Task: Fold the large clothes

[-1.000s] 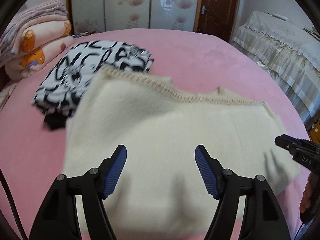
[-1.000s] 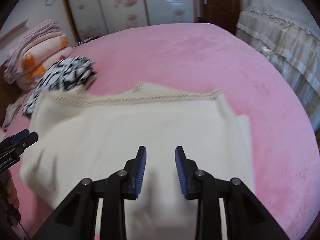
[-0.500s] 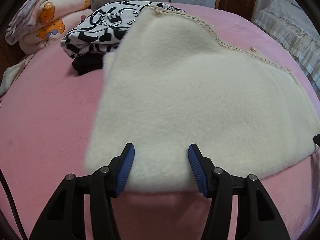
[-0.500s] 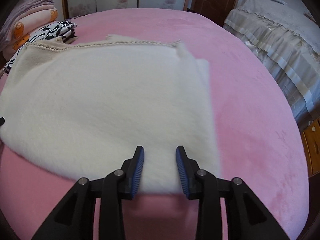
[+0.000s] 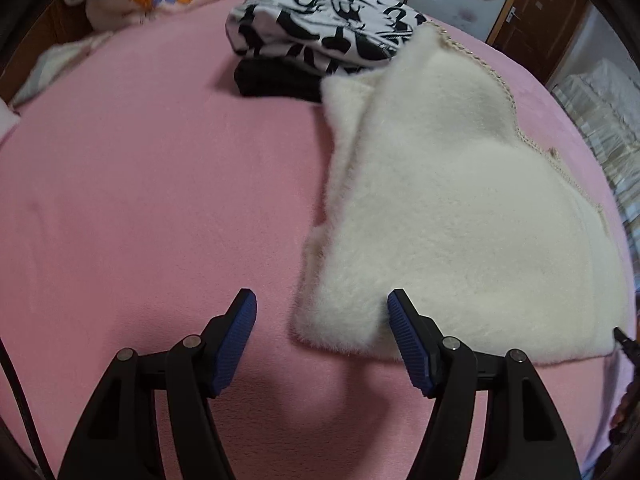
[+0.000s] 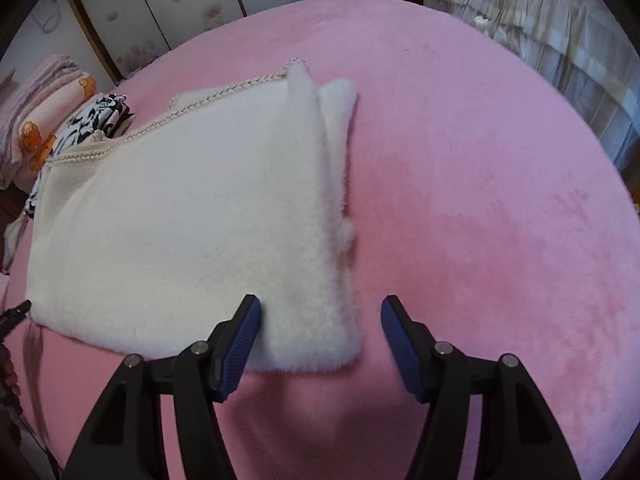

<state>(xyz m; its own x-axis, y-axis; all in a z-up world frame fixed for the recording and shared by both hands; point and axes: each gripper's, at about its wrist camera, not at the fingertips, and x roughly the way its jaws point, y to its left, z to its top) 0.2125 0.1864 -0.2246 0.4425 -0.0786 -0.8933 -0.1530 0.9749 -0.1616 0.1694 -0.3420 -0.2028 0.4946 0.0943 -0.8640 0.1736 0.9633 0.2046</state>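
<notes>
Cream fleece garment (image 5: 448, 216) lies folded flat on the pink bed (image 5: 140, 200), beside a printed stack (image 5: 320, 24). Left gripper (image 5: 322, 324) and right gripper (image 6: 320, 322), jaws opening, hold nothing, each straddling a near corner. Judged next: regrasp for another fold.

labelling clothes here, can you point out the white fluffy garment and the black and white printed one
white fluffy garment (image 6: 192, 216), right wrist view, middle of its top layer
black and white printed garment (image 5: 320, 20), left wrist view, top of the folded bundle
</notes>
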